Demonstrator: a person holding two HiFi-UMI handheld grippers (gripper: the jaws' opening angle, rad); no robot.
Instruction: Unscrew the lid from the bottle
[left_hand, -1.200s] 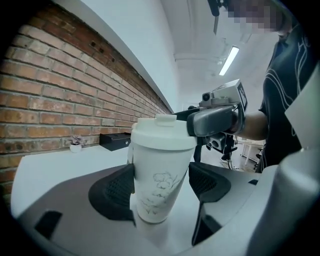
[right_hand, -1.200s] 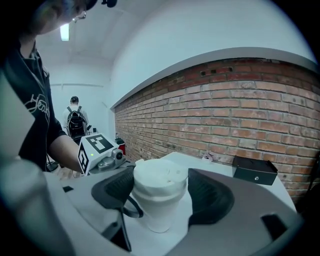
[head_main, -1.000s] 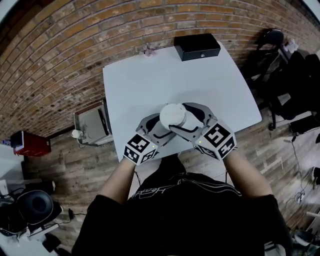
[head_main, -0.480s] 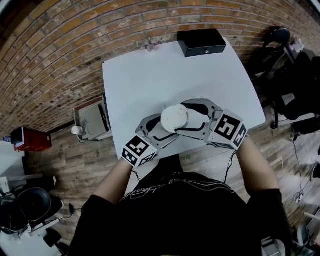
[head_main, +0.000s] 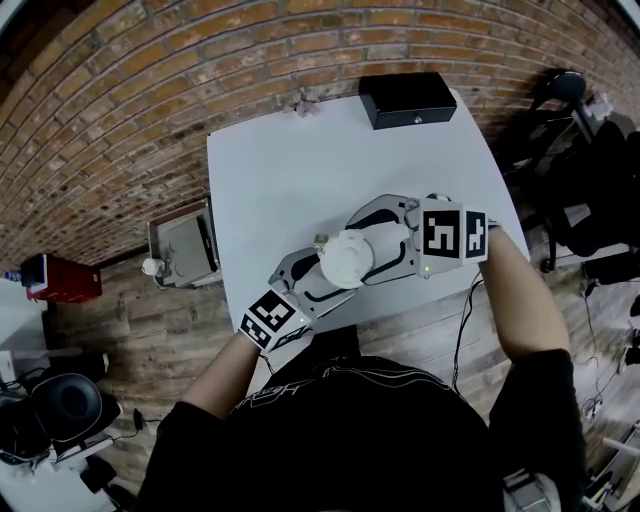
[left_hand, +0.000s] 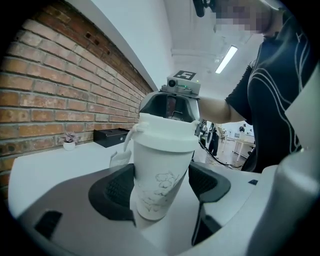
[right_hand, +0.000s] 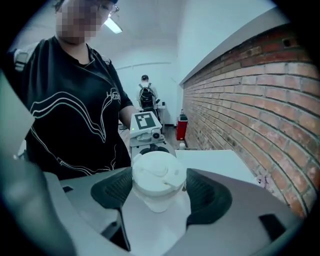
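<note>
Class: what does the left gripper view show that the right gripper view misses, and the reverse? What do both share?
Only the left gripper view: the flower drawing on the bottle, and the black box. Only the right gripper view: the lid seen from above, and a red box. Both: the white bottle, brick wall and table.

The grey two-jaw left gripper (head_main: 318, 272) reaches in from seven o'clock, jaws clamped round the white flower-printed bottle (left_hand: 160, 170). The matching right gripper (head_main: 368, 248) comes from three o'clock, angled downward, jaws pressing the round white lid (right_hand: 159, 172).
</note>
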